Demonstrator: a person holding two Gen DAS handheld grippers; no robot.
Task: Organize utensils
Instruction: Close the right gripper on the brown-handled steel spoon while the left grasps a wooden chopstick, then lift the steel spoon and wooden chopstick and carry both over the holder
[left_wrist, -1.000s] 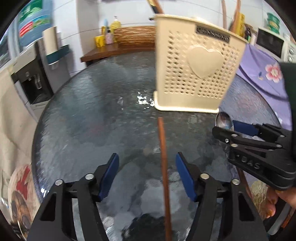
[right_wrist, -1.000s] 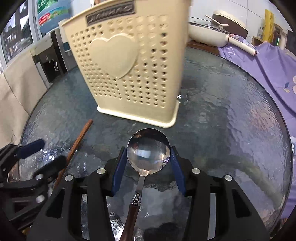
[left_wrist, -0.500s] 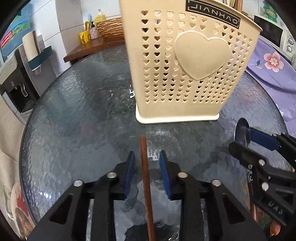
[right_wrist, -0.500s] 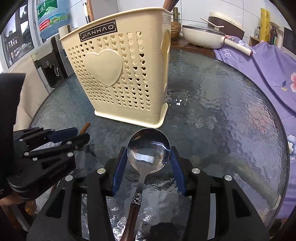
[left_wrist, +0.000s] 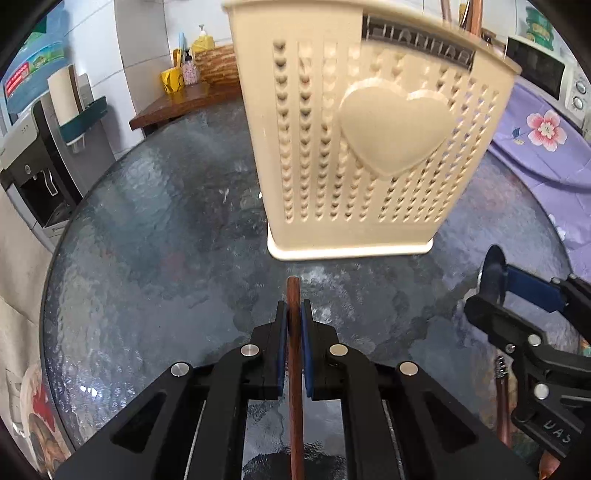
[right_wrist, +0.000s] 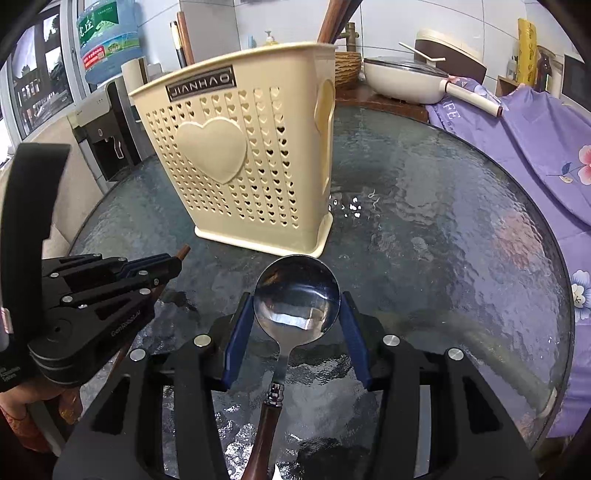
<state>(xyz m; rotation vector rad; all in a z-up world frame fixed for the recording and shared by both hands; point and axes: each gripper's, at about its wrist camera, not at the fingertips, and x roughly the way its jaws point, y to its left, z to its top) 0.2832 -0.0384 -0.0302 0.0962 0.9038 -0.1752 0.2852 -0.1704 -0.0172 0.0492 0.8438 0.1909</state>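
Observation:
A cream perforated utensil holder (left_wrist: 369, 147) with a raised heart stands upright on the round glass table (left_wrist: 166, 221). Just in front of it, my left gripper (left_wrist: 293, 310) is closing on a brown wooden chopstick (left_wrist: 294, 291). Both blue pads press its sides, and the tip pokes out toward the holder's base. My right gripper (right_wrist: 297, 306) is shut on the bowl of a steel spoon (right_wrist: 297, 291) with a dark wooden handle, held level near the holder (right_wrist: 240, 166). In the right wrist view the left gripper (right_wrist: 166, 266) is at lower left. Wooden handles (right_wrist: 328, 18) stick up out of the holder.
A purple flowered cloth (right_wrist: 535, 147) drapes beyond the table's right edge. A white pan (right_wrist: 399, 79) sits on a wooden counter behind. A water dispenser (left_wrist: 33, 166) stands to the left and a microwave (left_wrist: 546, 74) at the far right.
My left gripper's jaws went from wide open to shut on the chopstick, and it moved closer to the holder. The right gripper kept the spoon without moving.

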